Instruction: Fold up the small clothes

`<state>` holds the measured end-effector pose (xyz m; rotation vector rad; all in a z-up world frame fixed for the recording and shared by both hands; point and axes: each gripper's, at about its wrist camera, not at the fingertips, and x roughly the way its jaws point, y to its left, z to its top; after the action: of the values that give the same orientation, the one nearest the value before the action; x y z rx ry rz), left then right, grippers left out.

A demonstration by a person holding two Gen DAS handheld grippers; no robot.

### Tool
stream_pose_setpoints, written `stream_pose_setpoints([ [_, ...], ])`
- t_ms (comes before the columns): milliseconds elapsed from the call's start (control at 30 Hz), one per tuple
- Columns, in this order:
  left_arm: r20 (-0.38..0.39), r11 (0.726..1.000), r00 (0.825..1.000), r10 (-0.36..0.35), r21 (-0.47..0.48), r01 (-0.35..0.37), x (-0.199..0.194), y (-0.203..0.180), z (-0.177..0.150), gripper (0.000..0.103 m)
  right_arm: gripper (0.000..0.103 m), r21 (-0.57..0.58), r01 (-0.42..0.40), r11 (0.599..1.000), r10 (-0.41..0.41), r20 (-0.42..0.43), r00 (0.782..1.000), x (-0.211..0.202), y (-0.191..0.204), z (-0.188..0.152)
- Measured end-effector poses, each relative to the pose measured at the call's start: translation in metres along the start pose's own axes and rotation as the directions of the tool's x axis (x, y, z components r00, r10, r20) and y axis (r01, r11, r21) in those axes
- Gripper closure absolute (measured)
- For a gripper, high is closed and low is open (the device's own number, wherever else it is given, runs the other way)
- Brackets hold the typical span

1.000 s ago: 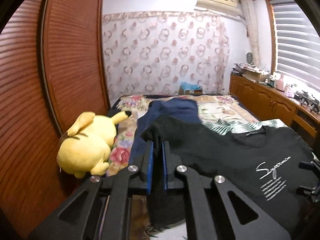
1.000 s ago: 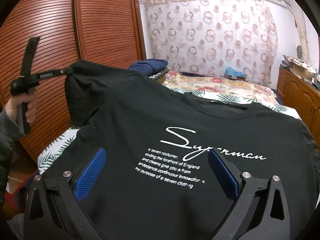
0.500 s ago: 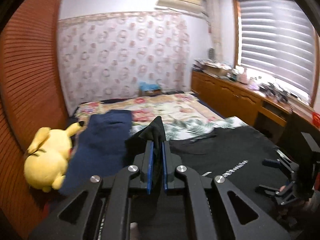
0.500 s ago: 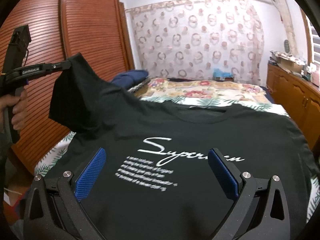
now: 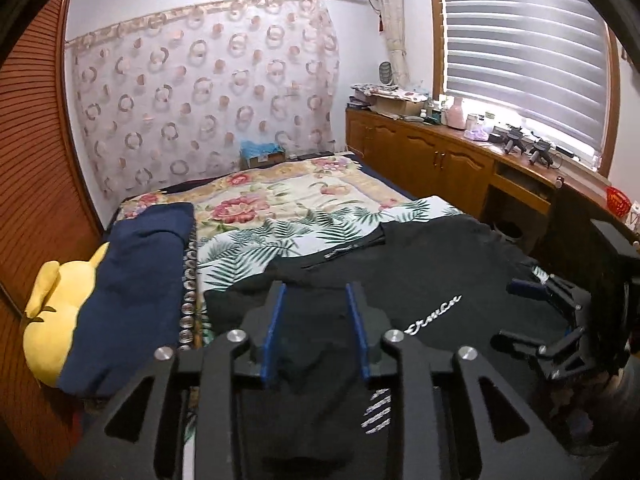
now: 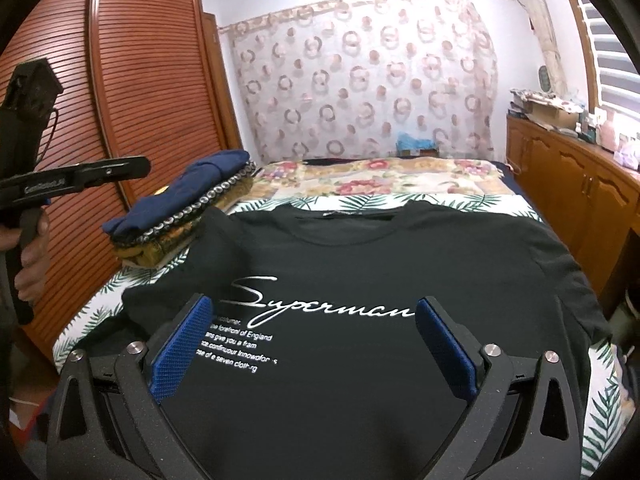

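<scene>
In the left wrist view, the left gripper [image 5: 314, 330] had just been opening; half a second before, its blue pads were clamped on a raised peak of the black T-shirt [image 5: 448, 280], and now they stood partly apart with dark cloth lying slack beneath and between them, not pinched; the sleeve had been let go and lay folded inward over the chest, so the first side fold looked done; the shirt lay on the leaf-print sheet [image 5: 280, 240] of the bed, beside a folded navy garment [image 5: 136, 280] and a yellow plush toy [image 5: 44, 320]; the right gripper [image 5: 532, 312] showed at the right edge above the shirt.

In the right wrist view, the sleeve no longer hung from the left gripper [image 6: 136, 168], which was lifted clear at the left in a hand [image 6: 32, 256]; the black T-shirt [image 6: 400, 264] lay flat, print up, its left sleeve folded in; the right gripper [image 6: 312, 344] hovered over the lettering, jaws spread wide and empty, touching nothing that could be seen; the opposite sleeve probably came next.
</scene>
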<state>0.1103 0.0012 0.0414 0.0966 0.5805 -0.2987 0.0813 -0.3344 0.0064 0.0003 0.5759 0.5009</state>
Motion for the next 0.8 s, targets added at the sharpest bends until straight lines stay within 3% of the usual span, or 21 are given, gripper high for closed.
stream_pose_setpoints([
  [200, -0.012, 0.998, 1.0, 0.019, -0.065, -0.02, -0.008, 0.029, -0.023, 0.058, 0.01, -0.036, -0.013, 0.999, 0.012, -0.019, 1.0, 0.009, 0.003, 0.008],
  [267, -0.018, 0.996, 0.999, 0.028, -0.086, -0.029, -0.007, 0.036, -0.037, 0.043, 0.016, -0.057, -0.033, 0.998, 0.03, -0.043, 0.999, 0.018, 0.005, 0.015],
  [433, -0.062, 0.989, 0.998, 0.032, -0.142, -0.04, -0.005, 0.051, -0.073, 0.042, 0.032, -0.103, -0.09, 0.991, 0.077, -0.118, 0.99, 0.046, 0.009, 0.026],
  [533, -0.089, 0.986, 0.995, 0.042, -0.157, -0.056, -0.001, 0.058, -0.092, 0.042, 0.036, -0.107, -0.122, 0.987, 0.099, -0.194, 0.976, 0.073, 0.01, 0.029],
  [800, -0.185, 0.977, 0.979, 0.091, -0.172, -0.124, 0.012, 0.077, -0.132, 0.039, 0.051, -0.185, -0.131, 0.974, 0.059, -0.35, 0.935, 0.133, 0.021, 0.02],
])
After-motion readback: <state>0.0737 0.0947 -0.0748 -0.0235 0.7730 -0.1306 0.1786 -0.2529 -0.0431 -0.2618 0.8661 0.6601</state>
